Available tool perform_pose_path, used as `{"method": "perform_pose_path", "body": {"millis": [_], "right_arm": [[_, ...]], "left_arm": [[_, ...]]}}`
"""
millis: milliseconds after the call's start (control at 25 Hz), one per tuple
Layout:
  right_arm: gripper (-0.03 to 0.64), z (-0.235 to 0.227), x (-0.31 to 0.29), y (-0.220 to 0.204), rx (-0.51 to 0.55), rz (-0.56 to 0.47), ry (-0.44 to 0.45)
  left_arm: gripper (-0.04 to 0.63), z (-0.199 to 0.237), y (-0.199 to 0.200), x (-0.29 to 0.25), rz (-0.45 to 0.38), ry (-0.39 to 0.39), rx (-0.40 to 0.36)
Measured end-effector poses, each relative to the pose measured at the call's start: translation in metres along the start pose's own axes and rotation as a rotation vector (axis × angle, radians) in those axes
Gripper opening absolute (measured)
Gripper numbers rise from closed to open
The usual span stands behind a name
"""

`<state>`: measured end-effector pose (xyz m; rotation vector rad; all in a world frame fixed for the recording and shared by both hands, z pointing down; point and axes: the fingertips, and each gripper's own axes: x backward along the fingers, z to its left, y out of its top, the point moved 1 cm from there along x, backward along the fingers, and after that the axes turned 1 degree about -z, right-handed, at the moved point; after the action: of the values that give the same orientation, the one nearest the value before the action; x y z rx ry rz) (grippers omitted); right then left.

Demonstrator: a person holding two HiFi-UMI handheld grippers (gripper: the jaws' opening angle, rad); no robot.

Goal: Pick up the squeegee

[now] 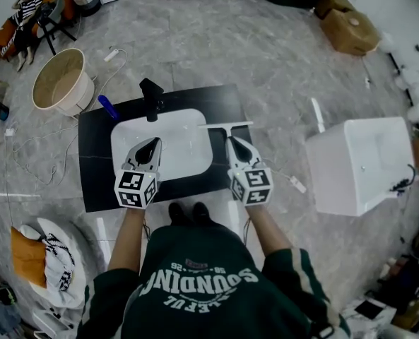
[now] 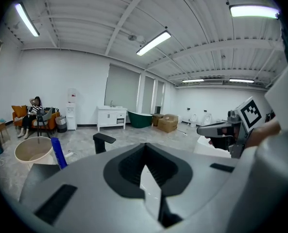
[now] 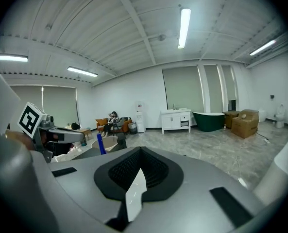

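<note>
The squeegee (image 1: 227, 126), a pale T-shaped tool, lies on the black counter (image 1: 96, 168) at the right rim of the white sink (image 1: 170, 129), with its handle pointing toward me. My right gripper (image 1: 234, 143) hovers just behind the handle's end, jaws shut and nothing seen between them in the right gripper view. I cannot tell whether its tips touch the handle. Over the basin's left half my left gripper (image 1: 153, 144) also looks shut and empty. The squeegee shows in neither gripper view.
A black faucet (image 1: 151, 97) and a blue bottle (image 1: 108, 106) stand at the counter's back edge. A beige tub (image 1: 62, 81) sits on the floor to the left, a white cabinet (image 1: 357, 164) to the right. Cables trail over the floor. A person (image 1: 22, 16) sits far off.
</note>
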<state>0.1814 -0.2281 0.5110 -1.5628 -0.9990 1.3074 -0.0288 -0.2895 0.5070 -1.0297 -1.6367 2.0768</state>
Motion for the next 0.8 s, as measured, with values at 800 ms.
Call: {"method": "perform_pose_path", "body": {"millis": [800], "right_arm": [[0.079,-0.018,0.022,-0.1,-0.079,0.206,-0.07]], "left_arm": [[0.002,-0.024,-0.054,-0.03,0.127,-0.095,0.043]]}}
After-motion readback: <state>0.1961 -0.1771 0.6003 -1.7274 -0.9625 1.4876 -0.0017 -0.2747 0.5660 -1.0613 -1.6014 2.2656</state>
